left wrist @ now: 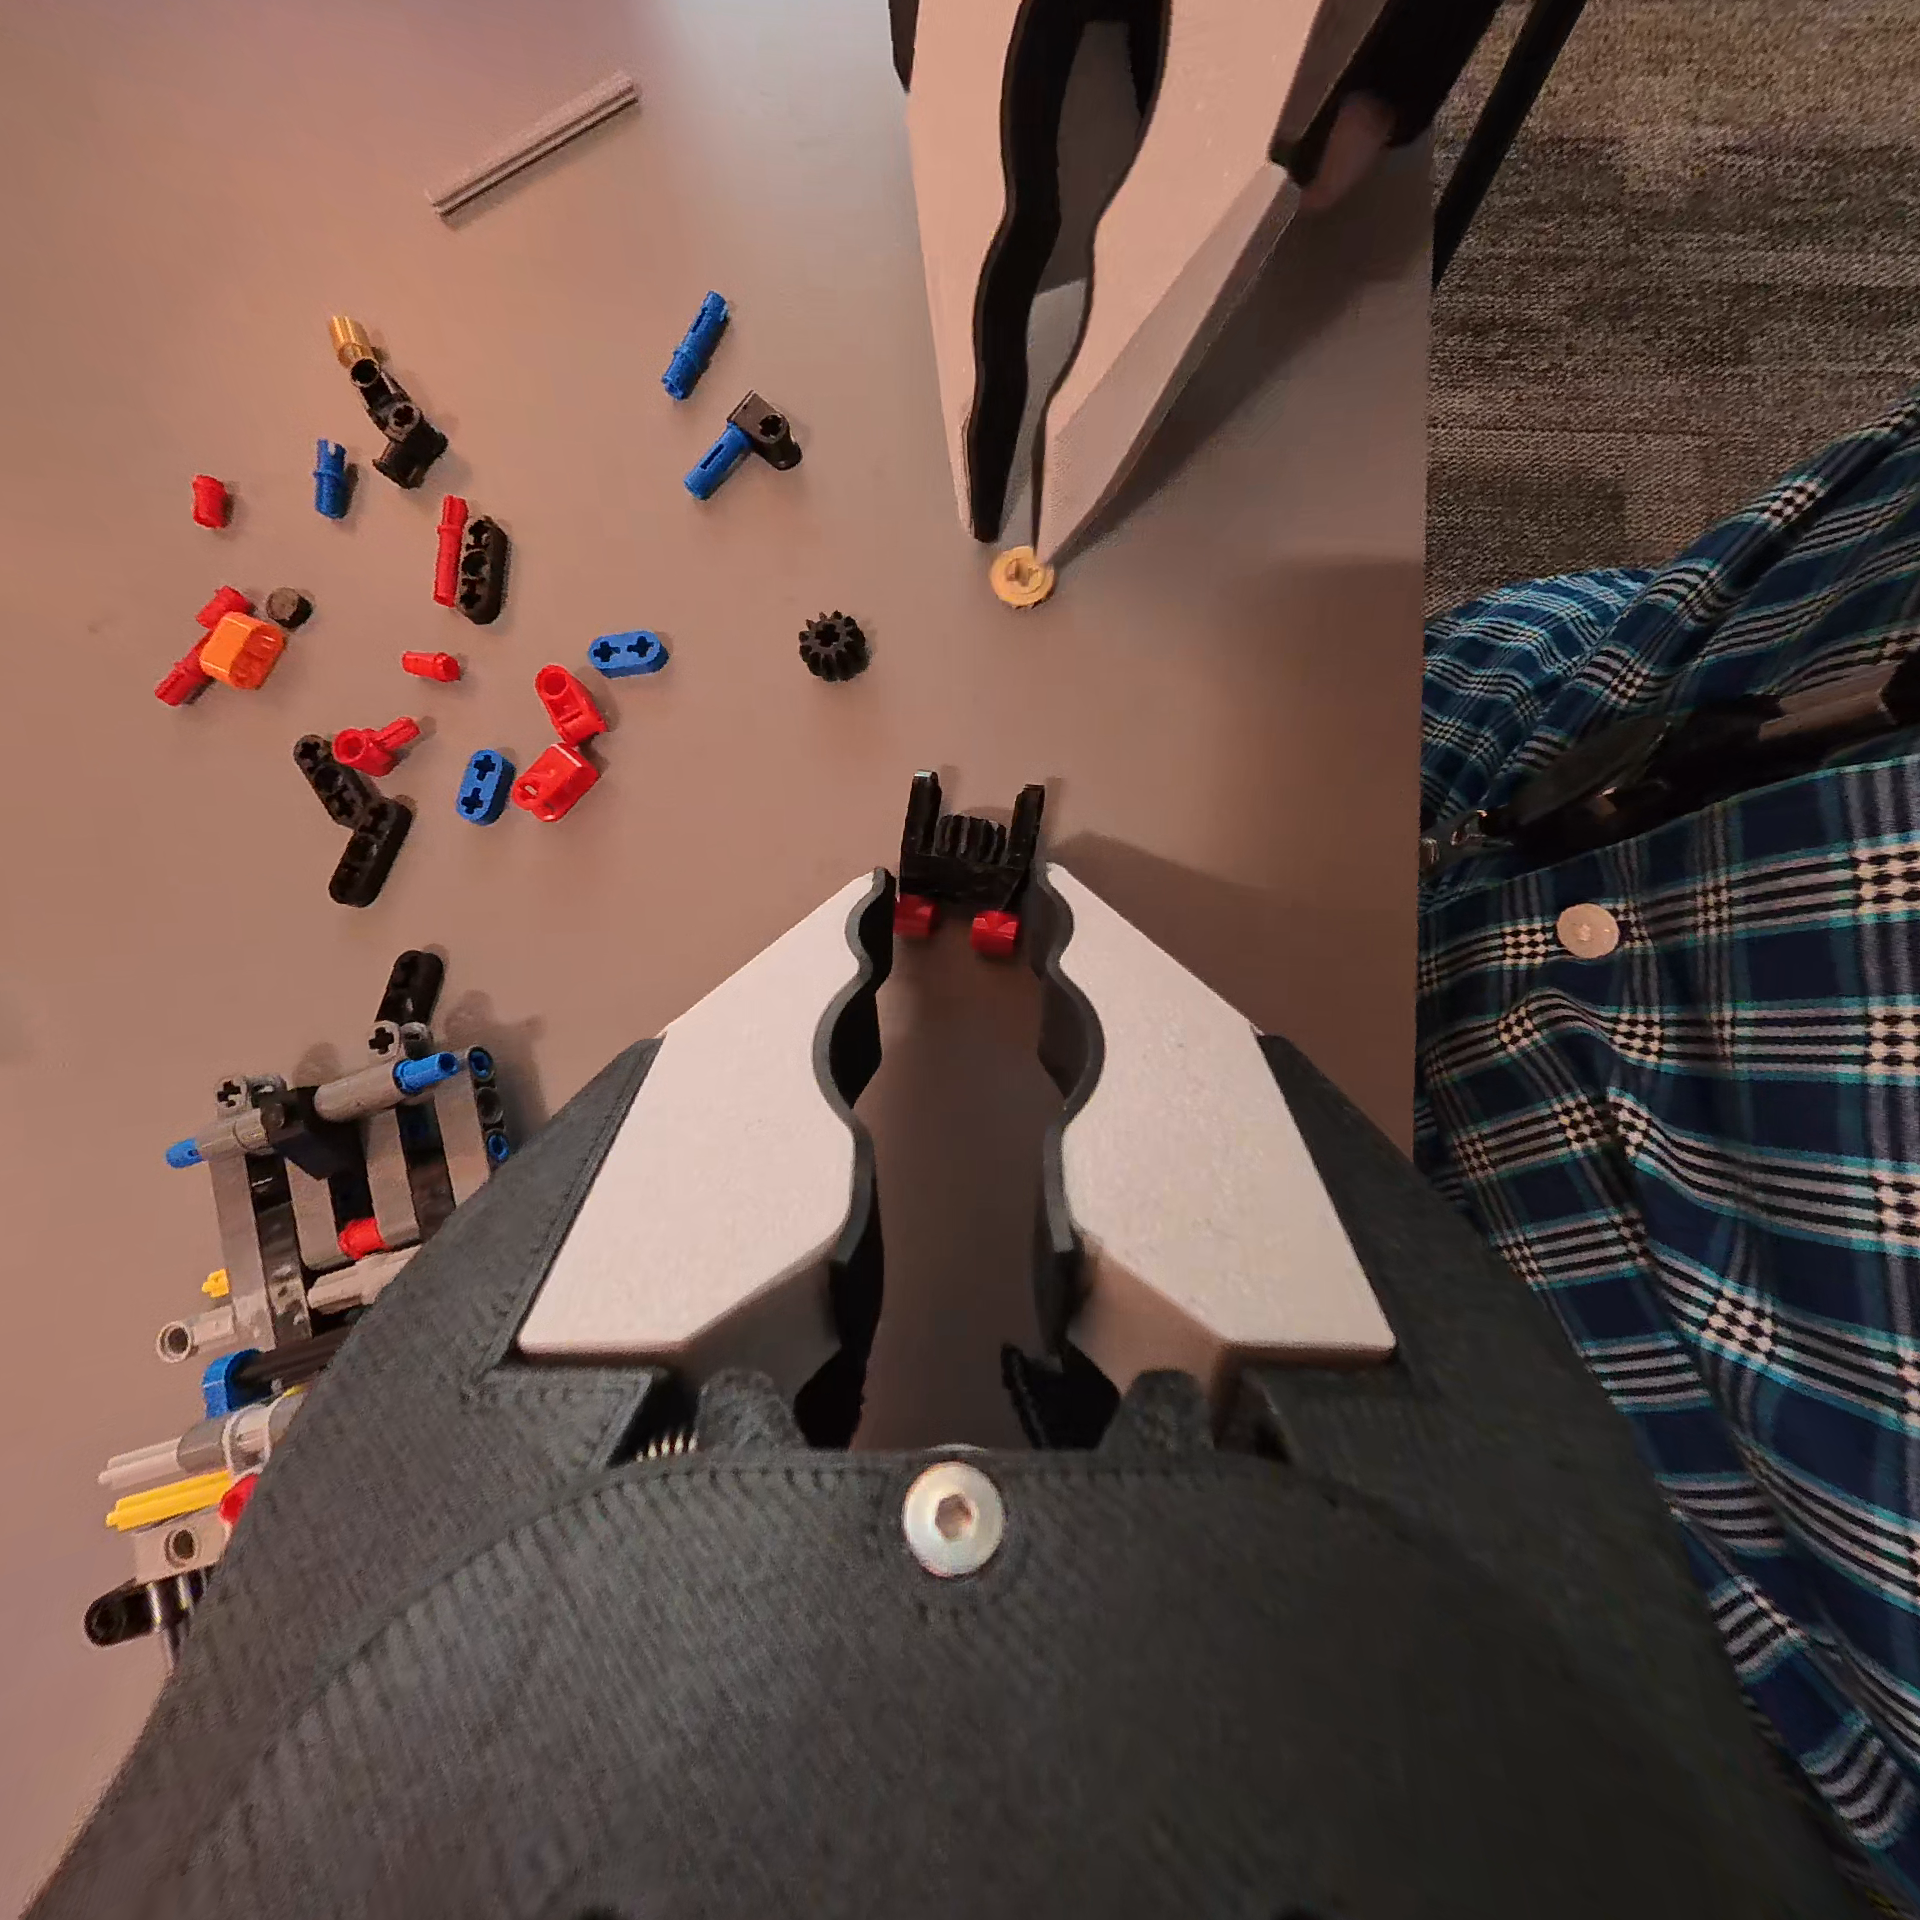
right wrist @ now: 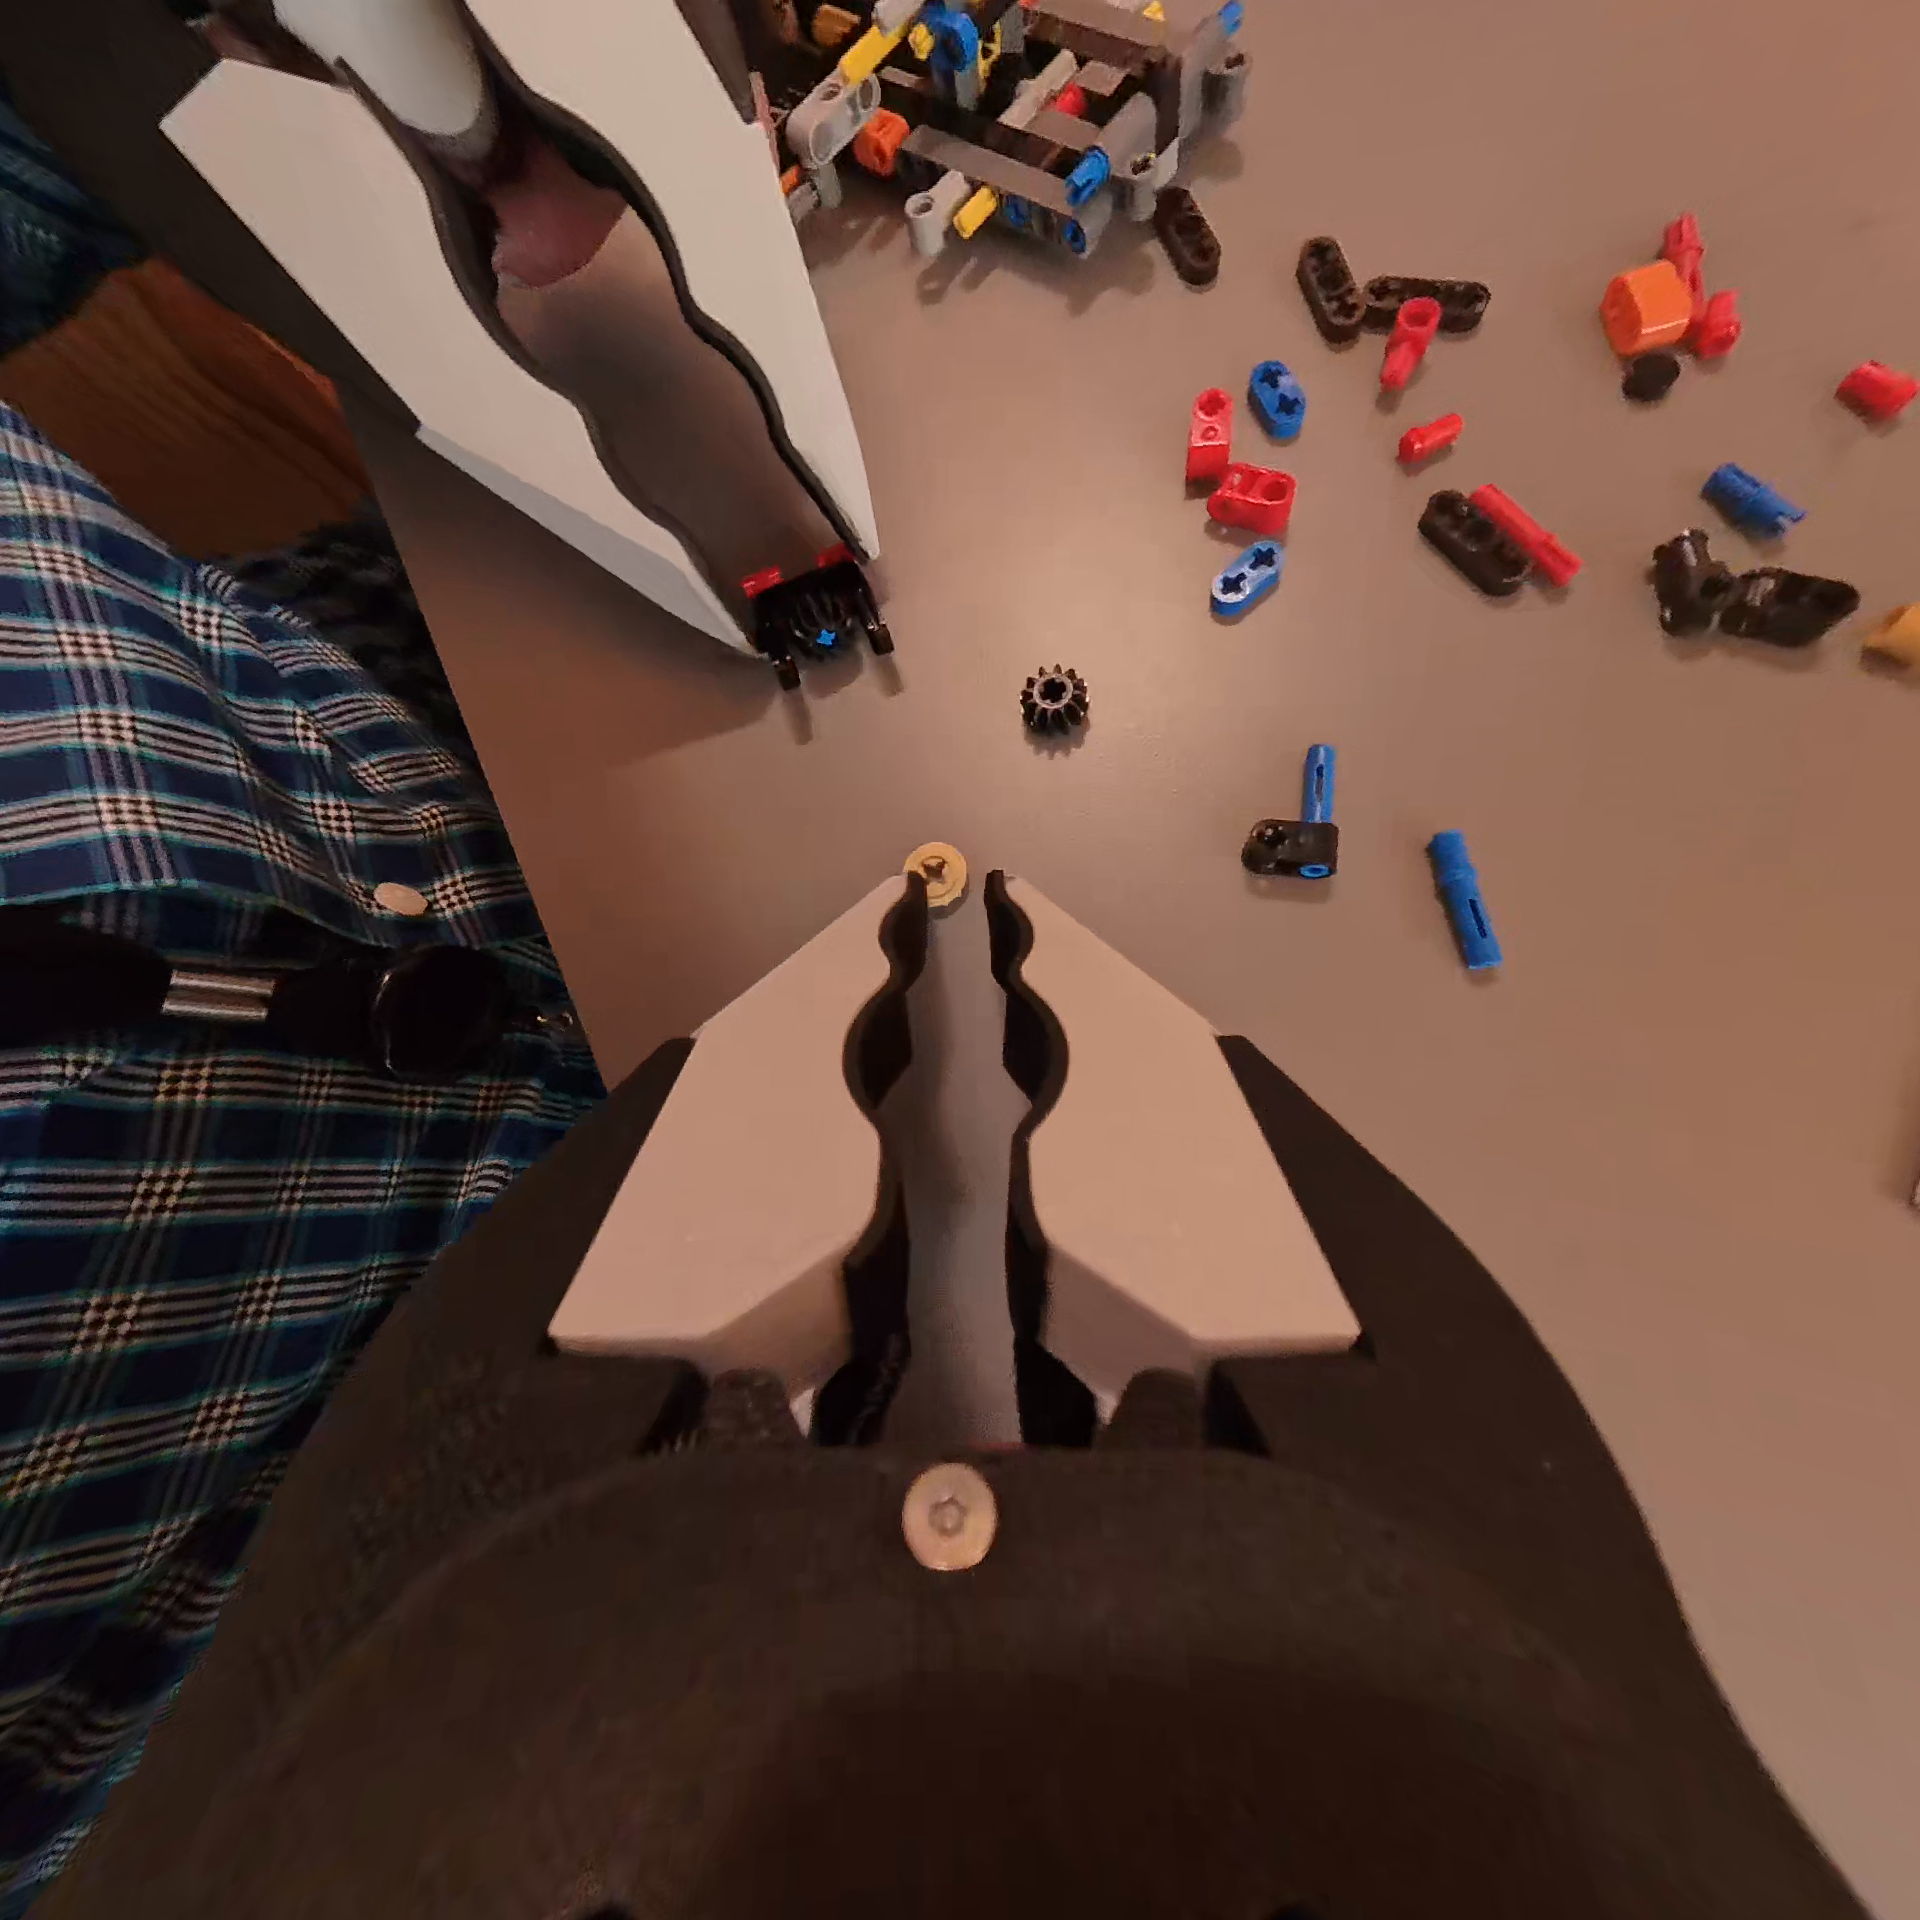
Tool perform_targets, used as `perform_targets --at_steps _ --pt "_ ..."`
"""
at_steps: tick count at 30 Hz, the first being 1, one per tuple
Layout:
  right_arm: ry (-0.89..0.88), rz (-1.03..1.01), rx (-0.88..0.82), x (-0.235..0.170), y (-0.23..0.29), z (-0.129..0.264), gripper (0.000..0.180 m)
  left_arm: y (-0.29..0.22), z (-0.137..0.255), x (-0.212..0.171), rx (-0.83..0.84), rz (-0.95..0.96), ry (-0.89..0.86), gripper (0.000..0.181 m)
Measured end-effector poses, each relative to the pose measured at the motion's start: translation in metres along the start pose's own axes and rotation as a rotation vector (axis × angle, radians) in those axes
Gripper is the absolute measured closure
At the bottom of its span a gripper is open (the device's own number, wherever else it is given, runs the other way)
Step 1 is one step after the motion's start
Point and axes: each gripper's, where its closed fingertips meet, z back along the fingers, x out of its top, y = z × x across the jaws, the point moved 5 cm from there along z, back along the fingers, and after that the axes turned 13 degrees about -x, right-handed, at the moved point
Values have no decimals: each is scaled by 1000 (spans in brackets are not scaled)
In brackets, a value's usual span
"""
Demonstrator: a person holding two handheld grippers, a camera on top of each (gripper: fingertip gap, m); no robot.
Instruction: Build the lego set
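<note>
The left gripper (left wrist: 966,883) is clamped on a small black gear housing (left wrist: 971,842) with two red pins (left wrist: 914,920) at its back; a black gear sits inside the frame, and the piece is held low over the table (left wrist: 727,208). The right gripper (right wrist: 954,883) has its jaws set a narrow gap apart, tips down at a tan round piece (right wrist: 935,871) that lies on the table; the left tip touches its edge, and whether the piece is actually pinched cannot be told.

Between the two tools a loose black gear (left wrist: 833,645) lies on the bare brown surface. Farther out are scattered parts: a blue pin (left wrist: 695,344), a black connector with a blue pin (left wrist: 748,442), blue, red and black links, an orange block (left wrist: 243,650) and a long grey axle (left wrist: 533,143). The partly built grey and black model (left wrist: 312,1195) stands at the left gripper's left side, close to its body.

The table edge runs just right of the left gripper, with a plaid shirt (left wrist: 1683,1143) against it and grey carpet (left wrist: 1662,260) beyond. The stretch of table between the grippers holds only the loose gear
</note>
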Motion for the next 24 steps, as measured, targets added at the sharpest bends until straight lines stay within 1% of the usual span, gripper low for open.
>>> perform_targets --at_steps 5,8,12,15,16,20,22,24 --pt "-3 -1 14 1 4 -2 176 -1 -1 0 -2 2 -3 157" --pt "-5 25 1 2 6 -3 172 -1 -1 1 -3 0 -2 157" --pt "-38 120 -26 5 11 1 165 -2 -1 1 -5 3 -6 157" --pt "-37 220 -42 5 17 -1 165 -3 -2 1 -8 1 -7 157" --pt "-42 243 -53 5 18 -2 168 -3 -2 1 -8 0 -7 157" --pt "-37 254 -64 6 17 -4 177 -4 -2 1 -7 -2 -5 157" --pt "-44 242 -54 5 17 -4 178 -4 -2 1 -7 -2 -6 157" --pt "-57 232 -47 7 17 -2 171 -4 -2 1 -10 -2 -7 157"
